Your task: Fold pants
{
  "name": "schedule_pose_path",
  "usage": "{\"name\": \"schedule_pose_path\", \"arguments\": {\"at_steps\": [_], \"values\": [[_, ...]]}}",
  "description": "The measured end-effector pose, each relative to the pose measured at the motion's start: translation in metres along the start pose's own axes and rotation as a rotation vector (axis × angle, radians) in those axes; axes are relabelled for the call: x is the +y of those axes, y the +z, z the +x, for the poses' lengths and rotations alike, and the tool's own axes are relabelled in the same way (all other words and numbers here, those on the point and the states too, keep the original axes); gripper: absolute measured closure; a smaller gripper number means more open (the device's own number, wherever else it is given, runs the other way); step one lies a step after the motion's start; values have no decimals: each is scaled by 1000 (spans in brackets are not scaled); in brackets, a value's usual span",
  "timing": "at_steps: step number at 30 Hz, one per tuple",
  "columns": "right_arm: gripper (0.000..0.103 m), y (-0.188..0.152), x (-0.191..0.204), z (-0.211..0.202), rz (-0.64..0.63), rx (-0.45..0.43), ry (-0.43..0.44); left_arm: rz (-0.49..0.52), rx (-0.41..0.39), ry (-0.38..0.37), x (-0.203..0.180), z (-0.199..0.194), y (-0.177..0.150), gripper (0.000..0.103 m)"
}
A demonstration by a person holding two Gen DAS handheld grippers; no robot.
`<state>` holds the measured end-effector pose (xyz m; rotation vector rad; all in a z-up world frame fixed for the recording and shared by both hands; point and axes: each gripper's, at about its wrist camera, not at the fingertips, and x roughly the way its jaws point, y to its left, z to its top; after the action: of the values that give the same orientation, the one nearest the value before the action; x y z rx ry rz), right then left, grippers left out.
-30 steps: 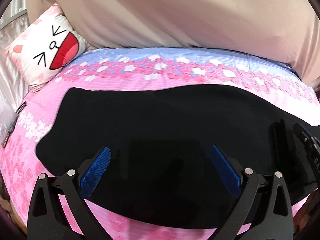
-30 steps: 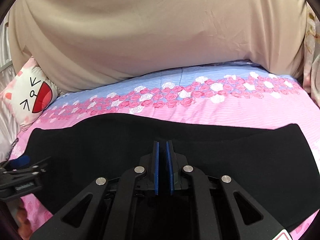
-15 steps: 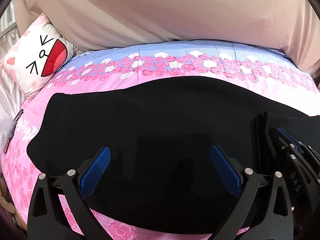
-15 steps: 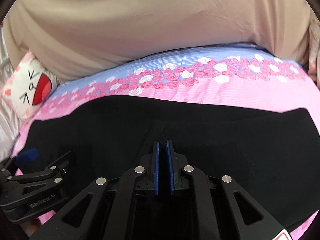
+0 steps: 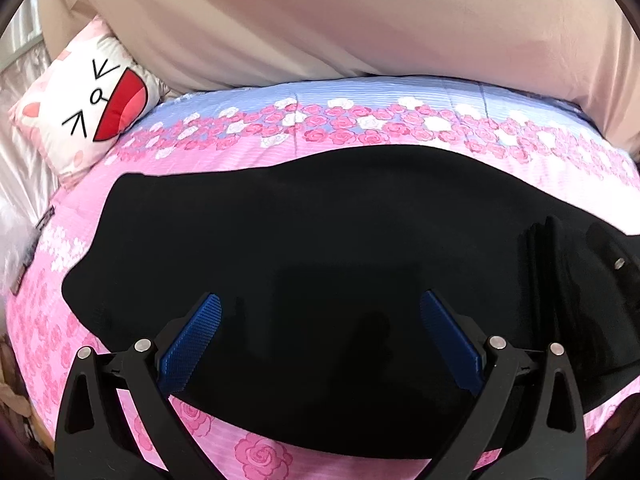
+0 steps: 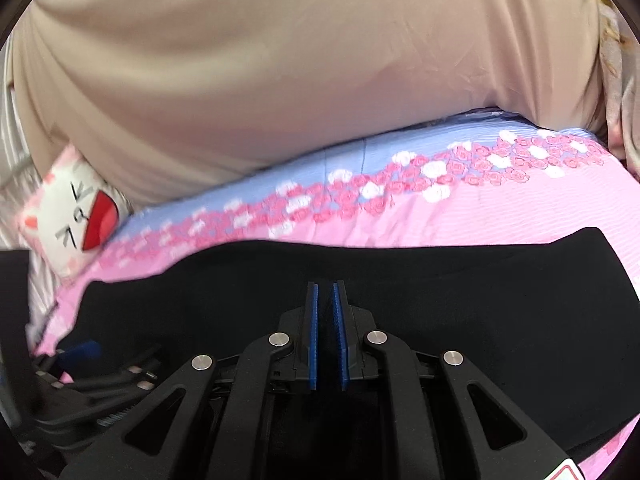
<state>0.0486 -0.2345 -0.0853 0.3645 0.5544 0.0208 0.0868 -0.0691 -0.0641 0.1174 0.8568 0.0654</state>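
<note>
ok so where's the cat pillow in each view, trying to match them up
Left wrist: the cat pillow sits upper left, at the bed's far-left corner.
Right wrist: it sits at the mid-left edge, blurred, beyond the black pants.
Shared landmark: the band of pink and white roses on the bedsheet.

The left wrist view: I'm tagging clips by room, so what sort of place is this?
Most likely a bedroom. Black pants lie spread on a bed with a pink and blue rose-print sheet, a cartoon-face pillow sits at one end, and beige bedding is heaped behind.
</note>
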Motion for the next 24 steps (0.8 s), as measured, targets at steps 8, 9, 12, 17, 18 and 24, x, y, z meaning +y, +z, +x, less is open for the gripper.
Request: {"name": "schedule_pose_path", "arguments": {"at_steps": [8, 9, 12, 17, 18, 24], "values": [[92, -1, 1, 4, 10, 28, 16, 24, -9, -5, -16, -4, 2, 5], [91, -1, 2, 6, 10, 35, 17, 22, -9, -6, -15, -5, 2, 5], [91, -3, 3, 9, 6, 53, 26, 10, -11, 0, -11, -4, 1, 5], [91, -4, 4, 10, 6, 64, 31, 2, -2, 14, -8, -1, 1, 5], [91, -5, 5, 12, 7, 72, 32, 1, -1, 13, -8, -1, 1, 5], [91, -5, 6, 13, 12, 81, 52, 9, -14, 18, -11, -7, 1, 5]]}}
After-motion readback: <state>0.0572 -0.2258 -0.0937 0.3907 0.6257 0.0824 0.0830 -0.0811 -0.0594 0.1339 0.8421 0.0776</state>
